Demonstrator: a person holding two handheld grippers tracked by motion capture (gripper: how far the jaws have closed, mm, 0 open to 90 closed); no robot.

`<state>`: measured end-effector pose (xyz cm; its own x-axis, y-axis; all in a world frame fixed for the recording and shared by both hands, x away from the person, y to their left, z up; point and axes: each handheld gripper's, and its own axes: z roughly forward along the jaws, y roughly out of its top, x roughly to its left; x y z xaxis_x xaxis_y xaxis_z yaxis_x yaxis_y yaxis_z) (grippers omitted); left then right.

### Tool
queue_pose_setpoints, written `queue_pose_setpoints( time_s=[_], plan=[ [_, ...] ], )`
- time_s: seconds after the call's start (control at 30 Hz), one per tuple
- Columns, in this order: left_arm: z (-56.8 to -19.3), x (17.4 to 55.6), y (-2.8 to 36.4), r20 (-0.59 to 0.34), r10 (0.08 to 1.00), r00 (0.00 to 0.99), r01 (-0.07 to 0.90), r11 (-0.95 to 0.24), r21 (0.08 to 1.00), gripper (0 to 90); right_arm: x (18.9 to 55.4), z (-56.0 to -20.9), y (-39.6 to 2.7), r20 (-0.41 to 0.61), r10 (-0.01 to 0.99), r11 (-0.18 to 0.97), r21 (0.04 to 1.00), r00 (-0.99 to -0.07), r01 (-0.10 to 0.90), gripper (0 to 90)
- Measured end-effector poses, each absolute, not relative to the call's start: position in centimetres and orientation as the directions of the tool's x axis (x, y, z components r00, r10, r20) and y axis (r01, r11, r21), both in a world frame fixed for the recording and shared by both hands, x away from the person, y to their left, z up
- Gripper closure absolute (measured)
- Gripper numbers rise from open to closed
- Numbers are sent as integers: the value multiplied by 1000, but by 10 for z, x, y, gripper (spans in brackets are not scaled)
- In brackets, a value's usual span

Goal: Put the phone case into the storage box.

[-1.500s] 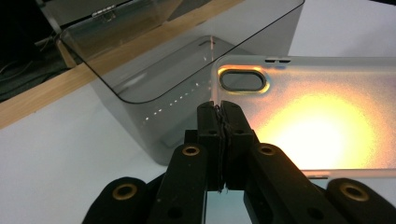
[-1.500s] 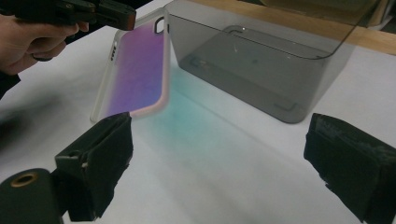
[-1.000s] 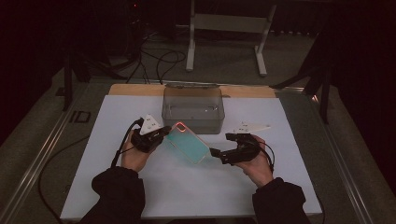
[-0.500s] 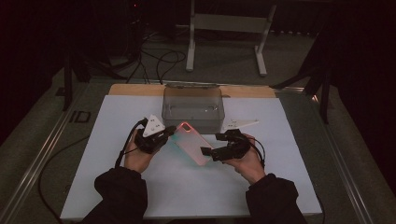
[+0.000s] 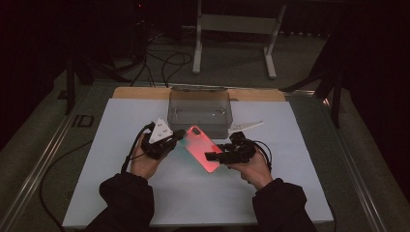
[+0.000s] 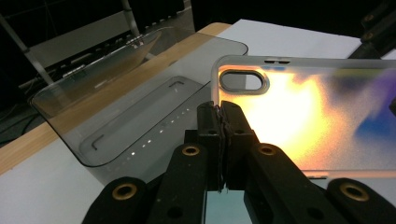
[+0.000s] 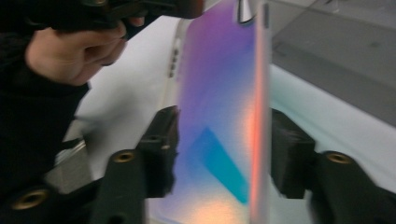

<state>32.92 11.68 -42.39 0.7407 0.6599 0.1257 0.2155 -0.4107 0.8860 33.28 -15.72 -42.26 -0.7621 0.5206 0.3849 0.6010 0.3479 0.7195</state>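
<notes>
The iridescent translucent plastic phone case (image 5: 200,147) is being pinched at its edge by the left gripper (image 6: 219,122), while the right gripper's (image 7: 219,140) closing jaws should be squared across its width.

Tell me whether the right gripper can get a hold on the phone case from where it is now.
Probably yes. The right gripper has just been closing, with the phone case already between its jaws and nothing in the way. The left gripper pinches the case's opposite end, holding it up off the table.
</notes>
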Motion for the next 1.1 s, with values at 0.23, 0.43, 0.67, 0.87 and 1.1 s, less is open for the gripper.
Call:
queue_pose_setpoints(
  time_s=[0.23, 0.43, 0.67, 0.87, 1.1],
  plan=[
    [-427, 330, 117, 125, 650, 750, 212, -415, 884, 885, 335, -421, -163, 436, 492, 324, 712, -754, 623, 711],
    [-429, 330, 114, 130, 648, 750, 217, -427, 878, 884, 335, -420, -162, 450, 482, 338, 696, -752, 633, 762],
    [-431, 330, 112, 133, 647, 751, 217, -431, 876, 882, 334, -420, -159, 437, 493, 369, 678, -752, 636, 768],
    [-433, 331, 110, 129, 644, 754, 222, -435, 873, 880, 332, -418, -158, 430, 527, 376, 656, -734, 654, 782],
    [-434, 331, 109, 117, 636, 763, 227, -433, 872, 877, 331, -416, -162, 457, 568, 332, 634, -685, 698, 806]
  ],
)
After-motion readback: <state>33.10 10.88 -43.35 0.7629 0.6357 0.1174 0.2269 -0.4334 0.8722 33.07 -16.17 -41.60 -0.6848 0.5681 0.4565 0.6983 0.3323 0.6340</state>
